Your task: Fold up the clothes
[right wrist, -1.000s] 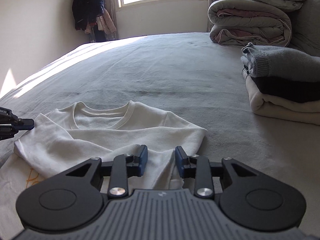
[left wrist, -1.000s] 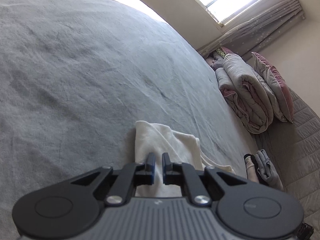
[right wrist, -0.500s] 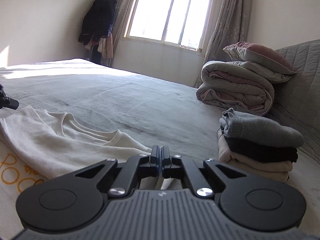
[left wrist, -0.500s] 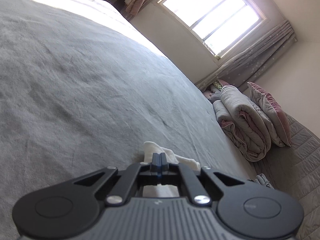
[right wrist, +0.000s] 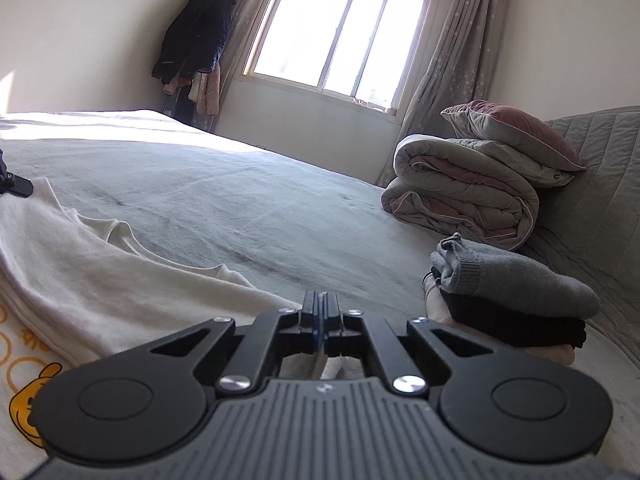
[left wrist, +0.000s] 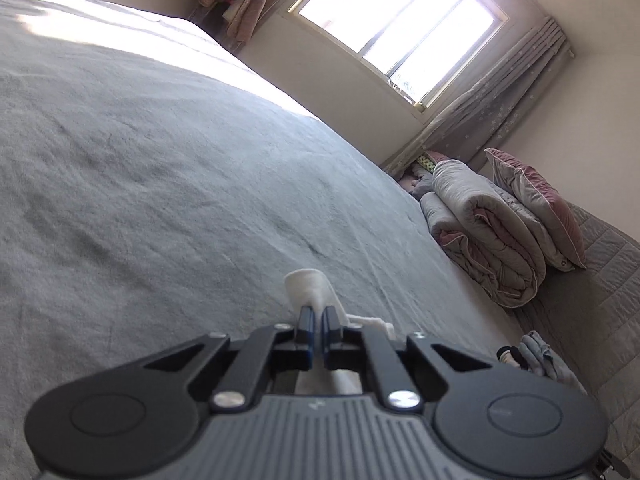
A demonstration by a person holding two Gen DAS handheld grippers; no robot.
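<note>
A white shirt (right wrist: pixel 100 272) lies on the grey bed (right wrist: pixel 248 208), its neckline facing the window and a yellow bear print (right wrist: pixel 28 404) at the lower left. My right gripper (right wrist: pixel 320 300) is shut on the shirt's near right edge, with a strip of white cloth showing behind the pads. In the left wrist view my left gripper (left wrist: pixel 319 316) pinches a bunched fold of the white shirt (left wrist: pixel 308 284); its jaws are opening a hair with the cloth still between the pads. The left gripper's tip (right wrist: pixel 16 186) shows at the shirt's far left corner.
A stack of folded clothes (right wrist: pixel 508 296), grey jumper on top, sits just right of my right gripper. Behind it are a rolled duvet (right wrist: pixel 464 192) and a pink pillow (right wrist: pixel 516 128) against the quilted headboard. Coats (right wrist: pixel 196 32) hang by the window.
Both grippers went from open to shut on the shirt's edges. Both then tilted upward, so the window and far wall came into view and the cloth rose slightly.
</note>
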